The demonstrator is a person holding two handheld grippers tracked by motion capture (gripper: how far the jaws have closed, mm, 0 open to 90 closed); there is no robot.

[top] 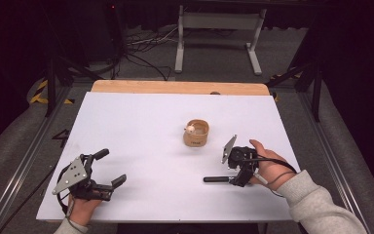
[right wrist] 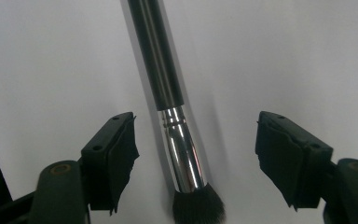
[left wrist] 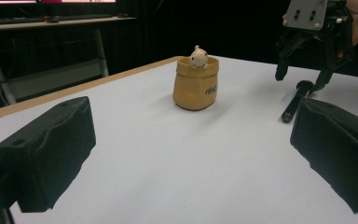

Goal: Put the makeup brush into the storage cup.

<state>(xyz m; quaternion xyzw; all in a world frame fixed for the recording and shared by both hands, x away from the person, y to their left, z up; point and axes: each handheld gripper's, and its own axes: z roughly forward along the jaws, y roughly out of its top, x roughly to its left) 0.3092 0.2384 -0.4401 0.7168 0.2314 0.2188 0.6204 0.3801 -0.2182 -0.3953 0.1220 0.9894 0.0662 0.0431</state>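
Right gripper (top: 239, 176) is held over the near right part of the white table (top: 141, 146), pointing down at a makeup brush (right wrist: 168, 107). In the right gripper view its jaws stand apart on either side of the brush's chrome ferrule, with table surface visible between each pad and the metal; nothing is pinched. The brush lies flat on the table, black handle running away from the gripper, dark bristles at the near end. In the high view the handle projects to the left of the gripper.

Left gripper (top: 113, 168) rests at the near left of the table, well apart from the brush. Its jaws are spread wide and hold nothing.

A small tan pouch (top: 196, 133) stands upright near the table's centre, beyond the right gripper. A pale round object (left wrist: 198, 57) sits at its rim; it looks like a small figure, though detail is too coarse to confirm.

A metal frame (top: 219, 36) stands on the floor beyond the far edge
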